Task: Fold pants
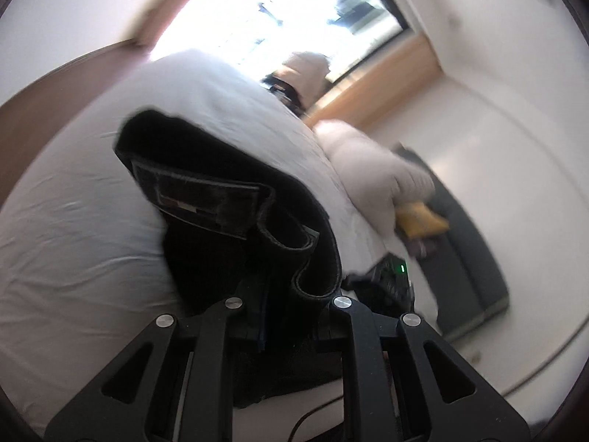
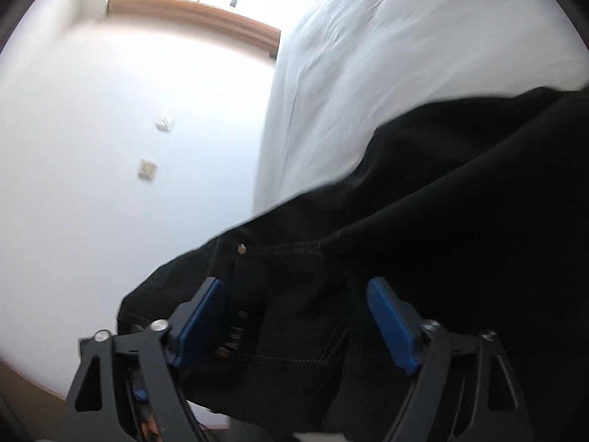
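Black pants (image 1: 228, 191) lie on a white bed sheet (image 1: 73, 250), waistband end with an inner label (image 1: 198, 199) turned up. My left gripper (image 1: 287, 309) is shut on the pants' waistband edge; its fingertips are hidden in the dark cloth. In the right wrist view the pants (image 2: 460, 202) drape across the bed edge, a rivet (image 2: 242, 247) and pocket seam showing. My right gripper (image 2: 294, 316) is open, its blue pads (image 2: 390, 328) spread to either side of the pants fabric by the pocket.
A white pillow (image 1: 371, 169) lies at the bed's far side, with a yellow item (image 1: 419, 217) and a dark bench (image 1: 467, 254) beyond. A window (image 1: 294, 11) with a wooden frame is behind. A white wall (image 2: 110, 129) stands left of the bed.
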Motion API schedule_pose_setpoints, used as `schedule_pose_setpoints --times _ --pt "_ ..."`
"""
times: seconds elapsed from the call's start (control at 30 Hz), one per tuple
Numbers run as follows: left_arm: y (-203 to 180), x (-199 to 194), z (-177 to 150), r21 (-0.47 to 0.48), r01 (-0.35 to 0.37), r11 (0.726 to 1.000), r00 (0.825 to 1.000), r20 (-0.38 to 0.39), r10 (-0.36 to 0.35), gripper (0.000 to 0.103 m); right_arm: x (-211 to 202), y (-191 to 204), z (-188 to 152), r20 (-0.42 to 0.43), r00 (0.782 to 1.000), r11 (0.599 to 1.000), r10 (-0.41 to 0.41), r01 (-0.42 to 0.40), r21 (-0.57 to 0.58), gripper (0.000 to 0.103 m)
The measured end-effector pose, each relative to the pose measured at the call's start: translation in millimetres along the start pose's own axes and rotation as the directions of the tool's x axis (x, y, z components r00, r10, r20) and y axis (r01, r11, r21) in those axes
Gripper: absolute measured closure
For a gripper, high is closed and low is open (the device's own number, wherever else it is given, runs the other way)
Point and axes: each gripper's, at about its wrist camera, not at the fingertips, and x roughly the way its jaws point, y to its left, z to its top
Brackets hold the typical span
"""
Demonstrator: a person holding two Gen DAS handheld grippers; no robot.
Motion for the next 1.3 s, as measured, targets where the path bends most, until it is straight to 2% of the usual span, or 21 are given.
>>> schedule_pose_setpoints --times 0.1,0.23,0.33,0.5,0.6,0.63,0.7,0.77,0.8,0.87,0.9,1.07,1.2,1.23,1.3 --pt "-38 32 -16 0.077 0.035 0.996 0.997 -0.075 -0.03 0.089 -29 -5 6 0.002 0.997 0.996 0.081 -0.081 0.022 0.017" --pt "-78 74 -42 0.159 0.065 0.985 0.984 -0.175 -0.037 0.089 -55 15 16 -0.018 0.99 0.986 0.141 -0.142 -0.085 0.008" --pt "-97 112 -50 0.202 0.08 0.976 0.972 -0.235 -0.031 0.089 -68 19 22 -0.036 0.987 0.976 0.159 -0.162 -0.143 0.007" --pt "-114 145 -85 0.282 0.082 0.956 0.944 -0.331 0.017 0.089 -79 6 31 -0.065 0.989 0.978 0.133 -0.141 -0.156 0.007" --pt "-109 168 -97 0.312 0.061 0.948 0.929 -0.365 0.06 0.089 -79 0 31 -0.082 0.997 0.98 0.014 -0.03 -0.198 0.006" --pt "-114 181 -88 0.331 0.057 0.942 0.929 -0.364 0.072 0.089 -75 -1 30 -0.084 0.996 0.976 -0.036 0.017 -0.215 0.006" --pt "-128 186 -99 0.403 0.051 0.914 0.927 -0.36 0.107 0.089 -66 -9 31 -0.094 0.988 0.97 -0.123 0.099 -0.222 0.02" --pt "-137 190 -107 0.453 0.043 0.891 0.924 -0.356 0.137 0.089 -63 -20 34 -0.11 0.979 0.969 -0.17 0.145 -0.201 0.042" --pt "-141 192 -112 0.476 0.04 0.879 0.922 -0.357 0.151 0.089 -62 -23 35 -0.107 0.979 0.969 -0.174 0.151 -0.194 0.049" --pt "-146 195 -116 0.492 0.035 0.87 0.921 -0.354 0.163 0.089 -64 -22 36 -0.09 0.977 0.963 -0.193 0.171 -0.21 0.072" --pt "-148 193 -119 0.496 0.036 0.868 0.922 -0.351 0.162 0.089 -66 -20 36 -0.081 0.976 0.959 -0.201 0.179 -0.22 0.076" --pt "-156 224 -124 0.52 0.043 0.853 0.925 -0.344 0.163 0.089 -80 -11 41 -0.042 0.976 0.942 -0.213 0.194 -0.275 0.081" --pt "-164 249 -137 0.54 0.047 0.841 0.908 -0.373 0.189 0.089 -83 -22 49 -0.027 0.969 0.933 -0.244 0.227 -0.28 0.083" --pt "-157 244 -131 0.542 0.048 0.839 0.904 -0.381 0.195 0.089 -83 -29 50 -0.027 0.967 0.932 -0.253 0.236 -0.274 0.084" --pt "-162 271 -133 0.531 0.044 0.847 0.886 -0.413 0.213 0.089 -82 -46 51 -0.034 0.961 0.932 -0.275 0.258 -0.253 0.084"
